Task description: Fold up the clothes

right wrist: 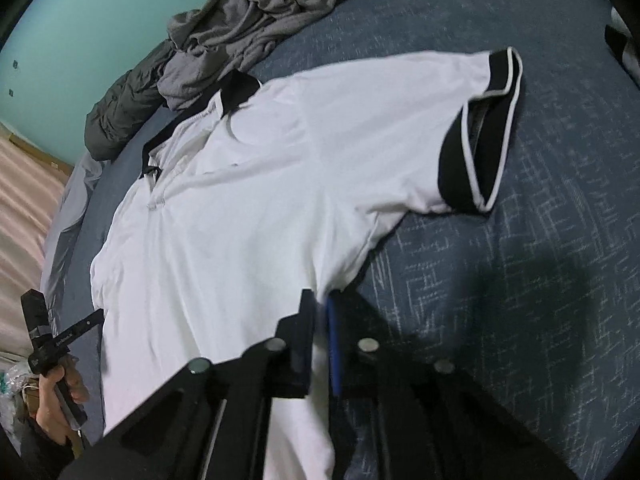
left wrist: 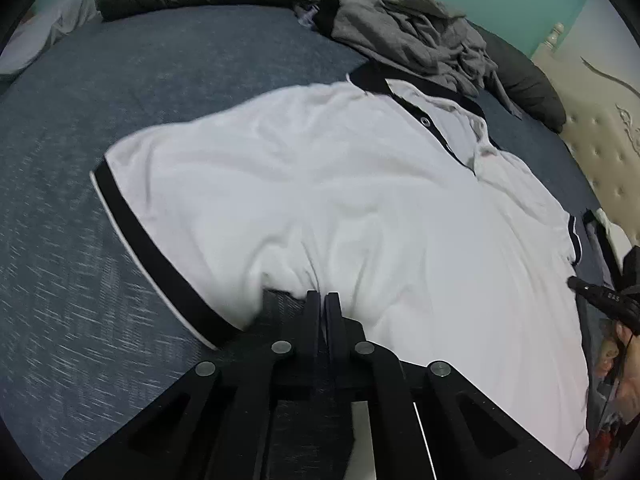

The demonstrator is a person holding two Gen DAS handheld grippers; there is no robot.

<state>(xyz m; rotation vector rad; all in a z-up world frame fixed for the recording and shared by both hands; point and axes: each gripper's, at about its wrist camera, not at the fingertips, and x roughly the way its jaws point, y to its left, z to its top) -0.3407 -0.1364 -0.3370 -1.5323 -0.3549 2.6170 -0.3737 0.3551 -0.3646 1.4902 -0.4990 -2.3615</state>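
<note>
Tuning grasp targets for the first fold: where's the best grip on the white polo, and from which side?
Pinch the side seams just below each sleeve, coming in from the outer edges. The polo shirt lies flat, face up on the bed, so only its edges give a pinchable fold. The left gripper and right gripper are shut on the cloth there, under each armpit.

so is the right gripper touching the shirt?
Touching. Right wrist view: the right gripper is shut on the white shirt, side edge pinched between its fingers below the sleeve.
</note>
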